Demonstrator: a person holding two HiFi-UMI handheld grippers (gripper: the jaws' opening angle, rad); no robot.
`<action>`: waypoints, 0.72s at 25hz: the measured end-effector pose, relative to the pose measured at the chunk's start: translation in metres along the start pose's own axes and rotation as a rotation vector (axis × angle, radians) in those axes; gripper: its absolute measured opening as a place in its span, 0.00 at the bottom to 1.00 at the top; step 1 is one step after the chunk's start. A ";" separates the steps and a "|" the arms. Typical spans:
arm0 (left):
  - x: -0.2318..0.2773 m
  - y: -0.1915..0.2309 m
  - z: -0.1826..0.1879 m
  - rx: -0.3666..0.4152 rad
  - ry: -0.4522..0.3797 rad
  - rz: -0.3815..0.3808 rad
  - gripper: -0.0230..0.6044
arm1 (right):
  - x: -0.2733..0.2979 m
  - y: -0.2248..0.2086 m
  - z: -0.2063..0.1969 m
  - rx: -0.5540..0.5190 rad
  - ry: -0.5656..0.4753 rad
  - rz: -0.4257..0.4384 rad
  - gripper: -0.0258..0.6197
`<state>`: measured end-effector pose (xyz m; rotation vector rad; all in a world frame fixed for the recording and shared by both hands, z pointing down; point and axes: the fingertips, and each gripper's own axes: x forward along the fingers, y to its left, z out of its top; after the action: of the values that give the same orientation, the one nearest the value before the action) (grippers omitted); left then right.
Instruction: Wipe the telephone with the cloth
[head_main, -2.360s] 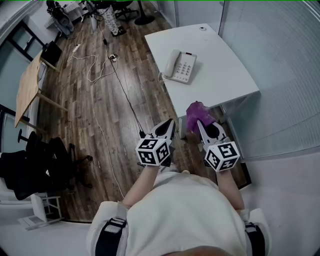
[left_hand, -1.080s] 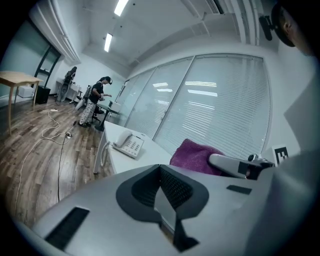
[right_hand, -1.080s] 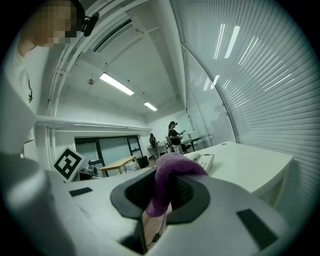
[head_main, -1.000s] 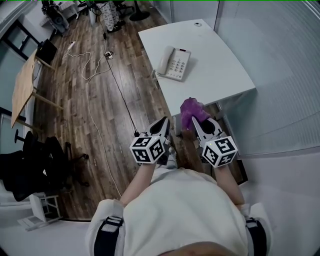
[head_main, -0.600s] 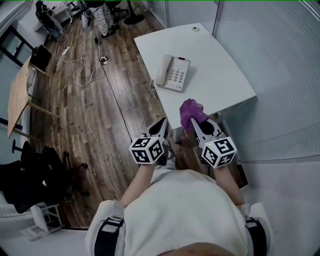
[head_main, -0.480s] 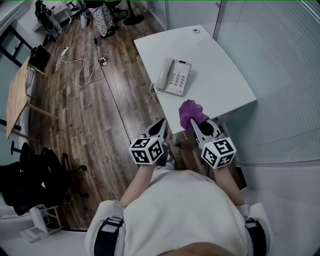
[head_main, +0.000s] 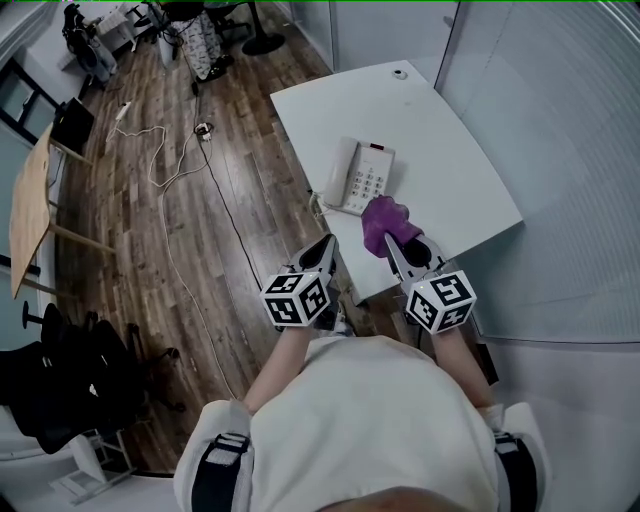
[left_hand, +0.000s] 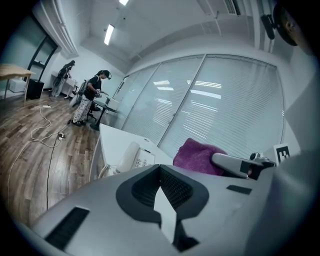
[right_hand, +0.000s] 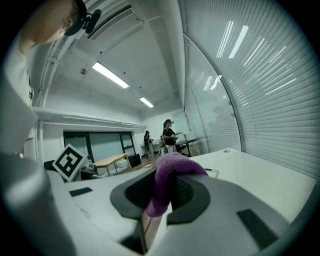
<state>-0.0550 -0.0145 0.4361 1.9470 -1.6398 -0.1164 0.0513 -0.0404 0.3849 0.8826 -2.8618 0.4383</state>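
Cloth (head_main: 386, 220) is pinched in my right gripper (head_main: 397, 246), above the bench (head_main: 455, 150) just beside the telephone (head_main: 358, 178). My left gripper (head_main: 326, 246) is pressed together, empty. I should lower the cloth flat and sweep lightly so the handset stays cradled.

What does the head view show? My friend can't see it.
Seen from above, the right gripper holds a purple cloth close to a white telephone on a white table. The left gripper is shut and empty beside it.
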 end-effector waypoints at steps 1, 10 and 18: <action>0.004 0.005 0.005 -0.001 -0.002 0.000 0.07 | 0.008 -0.001 0.002 -0.003 0.001 0.001 0.13; 0.036 0.050 0.038 -0.004 0.011 -0.006 0.07 | 0.066 -0.012 0.021 -0.027 -0.001 -0.025 0.13; 0.065 0.082 0.051 0.003 0.053 -0.040 0.07 | 0.105 -0.032 0.024 -0.009 -0.010 -0.096 0.13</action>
<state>-0.1325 -0.0999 0.4523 1.9685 -1.5688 -0.0776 -0.0175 -0.1291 0.3904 1.0175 -2.8130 0.4119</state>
